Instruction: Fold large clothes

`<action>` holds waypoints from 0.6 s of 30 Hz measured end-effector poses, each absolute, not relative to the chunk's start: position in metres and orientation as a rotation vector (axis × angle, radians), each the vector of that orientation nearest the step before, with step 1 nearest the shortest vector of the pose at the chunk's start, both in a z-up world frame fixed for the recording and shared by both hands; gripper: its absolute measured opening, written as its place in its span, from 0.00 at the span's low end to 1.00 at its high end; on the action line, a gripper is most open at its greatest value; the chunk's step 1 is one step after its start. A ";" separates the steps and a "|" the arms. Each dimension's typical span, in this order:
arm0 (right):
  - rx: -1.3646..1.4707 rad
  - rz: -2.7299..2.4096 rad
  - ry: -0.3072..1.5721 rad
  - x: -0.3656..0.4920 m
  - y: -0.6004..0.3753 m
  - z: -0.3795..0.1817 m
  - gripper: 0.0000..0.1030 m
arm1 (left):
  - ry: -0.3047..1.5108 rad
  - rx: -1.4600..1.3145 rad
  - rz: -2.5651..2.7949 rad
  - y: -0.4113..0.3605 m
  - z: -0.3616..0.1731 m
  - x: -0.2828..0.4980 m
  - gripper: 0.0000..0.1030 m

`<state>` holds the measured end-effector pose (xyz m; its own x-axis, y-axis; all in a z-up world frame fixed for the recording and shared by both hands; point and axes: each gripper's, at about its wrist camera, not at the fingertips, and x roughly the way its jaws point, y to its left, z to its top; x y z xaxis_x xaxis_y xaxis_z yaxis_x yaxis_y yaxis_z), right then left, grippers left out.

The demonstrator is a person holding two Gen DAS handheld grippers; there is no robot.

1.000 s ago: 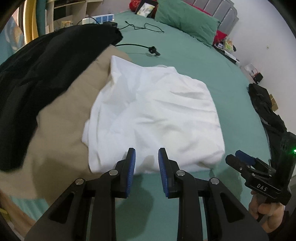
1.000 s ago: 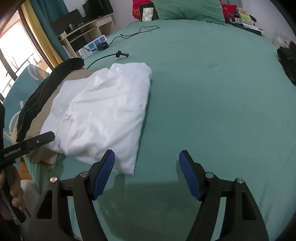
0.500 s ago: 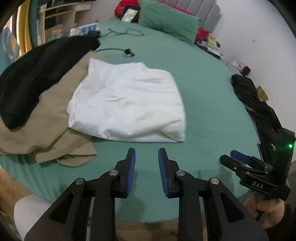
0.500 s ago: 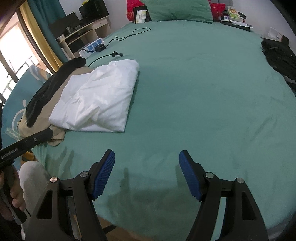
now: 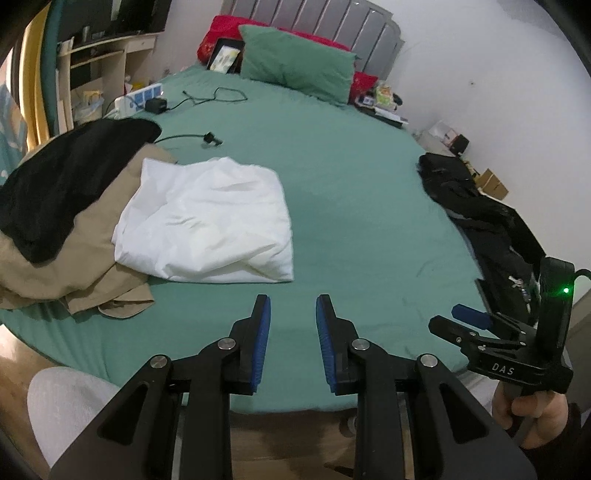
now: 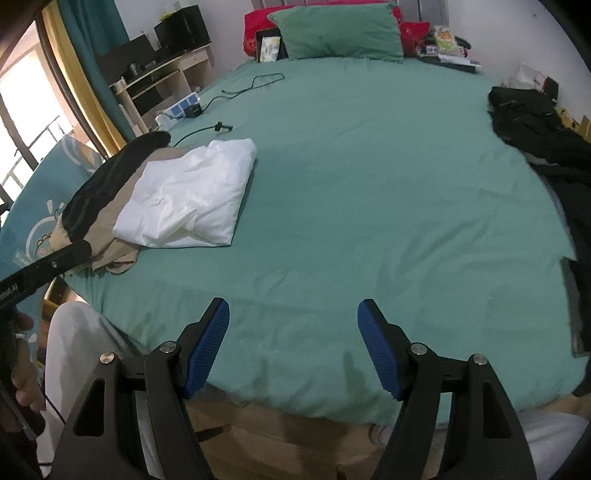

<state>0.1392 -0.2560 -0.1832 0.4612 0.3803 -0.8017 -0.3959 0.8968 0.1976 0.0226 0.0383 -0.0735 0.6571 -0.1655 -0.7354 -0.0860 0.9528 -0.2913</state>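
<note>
Far left, on the near-left corner of the bed (image 6: 369, 166): a stack of clothes. Black garment (image 5: 70, 177) at the left edge, tan garment (image 5: 85, 251) under and beside it, white folded garment (image 5: 210, 221) on top, overlapping the tan one and resting partly on the green sheet. The white piece looks folded, a bit puffy at its near edge.

Left gripper (image 5: 291, 325): jaws narrow, a small gap between the blue pads, nothing between them. It hangs over the near edge of the bed, apart from the white garment.

Right gripper (image 6: 293, 347): jaws wide, empty, over bare sheet at the near edge, well apart from the stack.

Far right, along the right edge of the bed: a dark crumpled garment (image 6: 535, 129), unfolded. Likely the next piece to handle.

Far side: charger cable (image 5: 192, 138) and power strip (image 5: 138, 98) on the sheet beyond the stack; green pillow (image 6: 340, 33) at the headboard.

Risks, as judged:
- The dark garment lies at the bed's edge; a one-corner grab could drag it off to the floor.
- Dark folds hide seams, so a pinch may catch several layers and tangle the spread.
- Spreading it too far left could knock the finished stack.
- The narrow left jaws may skid on thick cloth unless widened.
</note>
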 end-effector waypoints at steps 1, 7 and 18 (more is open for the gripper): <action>-0.010 0.470 0.979 0.138 -0.261 -0.180 0.71 | 0.847 -0.315 -0.056 0.037 -0.069 0.021 0.27; 0.037 0.424 0.935 0.128 -0.291 -0.152 0.75 | 0.788 -0.301 -0.094 0.026 -0.039 0.014 0.27; 0.061 0.385 0.792 0.111 -0.324 -0.093 0.78 | 0.657 -0.184 -0.068 -0.001 0.013 -0.002 0.68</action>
